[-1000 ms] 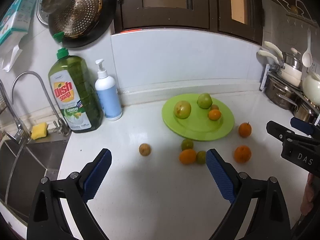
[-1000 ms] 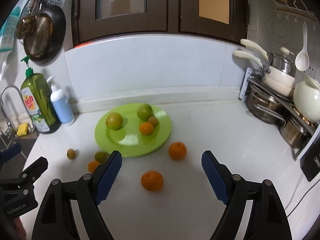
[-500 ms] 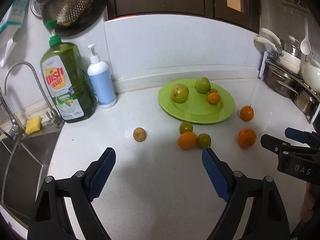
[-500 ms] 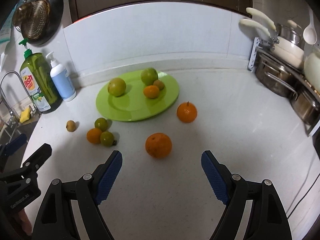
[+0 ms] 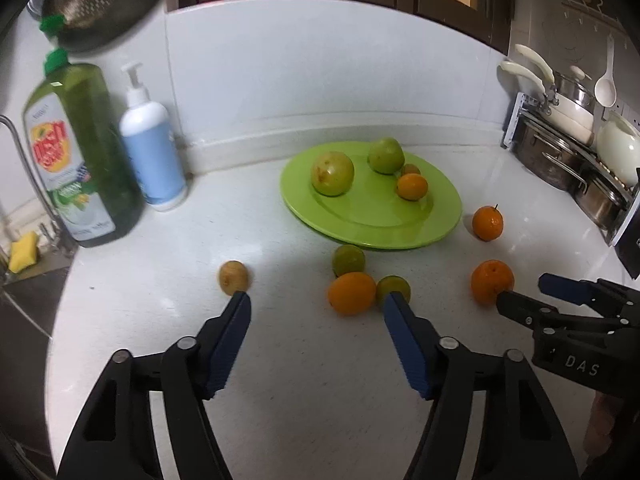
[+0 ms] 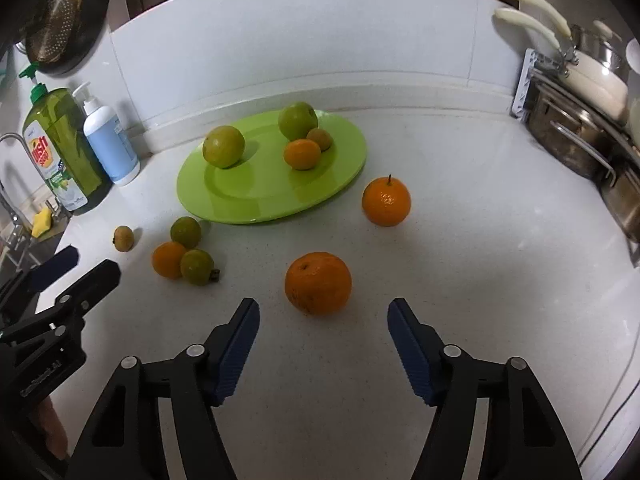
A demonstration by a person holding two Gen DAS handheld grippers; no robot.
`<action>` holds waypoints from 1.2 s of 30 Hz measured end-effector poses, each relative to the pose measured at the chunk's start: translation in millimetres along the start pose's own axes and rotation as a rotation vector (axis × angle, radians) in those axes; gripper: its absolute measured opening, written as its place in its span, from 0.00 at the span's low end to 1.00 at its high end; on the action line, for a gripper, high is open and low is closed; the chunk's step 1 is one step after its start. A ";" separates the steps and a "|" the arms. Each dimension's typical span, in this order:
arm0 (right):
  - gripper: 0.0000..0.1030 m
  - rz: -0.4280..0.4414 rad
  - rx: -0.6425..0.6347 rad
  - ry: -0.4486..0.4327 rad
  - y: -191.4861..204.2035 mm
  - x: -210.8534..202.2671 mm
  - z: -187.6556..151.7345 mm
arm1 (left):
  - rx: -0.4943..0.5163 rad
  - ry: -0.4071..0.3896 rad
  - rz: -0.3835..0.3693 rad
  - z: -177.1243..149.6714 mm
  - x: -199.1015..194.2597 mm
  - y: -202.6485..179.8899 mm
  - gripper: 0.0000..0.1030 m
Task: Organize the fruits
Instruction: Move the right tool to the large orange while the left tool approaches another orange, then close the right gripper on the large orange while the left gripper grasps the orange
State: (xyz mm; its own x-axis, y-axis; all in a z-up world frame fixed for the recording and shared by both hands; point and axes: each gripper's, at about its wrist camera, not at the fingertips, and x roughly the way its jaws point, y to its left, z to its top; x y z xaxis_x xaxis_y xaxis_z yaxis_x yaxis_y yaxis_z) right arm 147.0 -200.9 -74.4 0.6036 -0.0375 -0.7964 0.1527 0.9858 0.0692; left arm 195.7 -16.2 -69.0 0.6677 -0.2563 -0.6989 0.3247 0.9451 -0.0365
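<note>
Right wrist view: my right claw [image 6: 322, 312], jaws closing with nothing between them, sits just short of the large orange [image 6: 318, 282] on the surface [image 6: 460, 240]. Left claw [image 5: 316, 308], likewise closing, empty, nears the small orange [image 5: 352, 293]. I'd centre each fruit before clamping, then carry both to the green plate [image 6: 256, 196].

Plate [image 6: 224, 204] far centre on counter [image 6: 460, 240], four fruits on it. Soap bottles [image 6: 108, 140] left of plate. Three-fruit cluster [image 6: 184, 254] near-left of plate, two oranges [image 6: 318, 282] near-right.
</note>
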 end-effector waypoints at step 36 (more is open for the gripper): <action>0.43 0.028 0.014 0.067 -0.6 39.9 5.1 | -0.011 0.125 -0.129 8.7 61.9 -5.8 0.35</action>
State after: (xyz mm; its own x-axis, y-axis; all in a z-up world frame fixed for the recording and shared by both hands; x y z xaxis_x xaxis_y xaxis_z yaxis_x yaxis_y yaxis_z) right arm 174.9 -203.8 -103.2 0.5539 0.0018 -0.8326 0.1476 0.9840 0.1003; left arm 241.0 -39.3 -105.8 0.5322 -0.3492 -0.7712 0.3947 0.9083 -0.1389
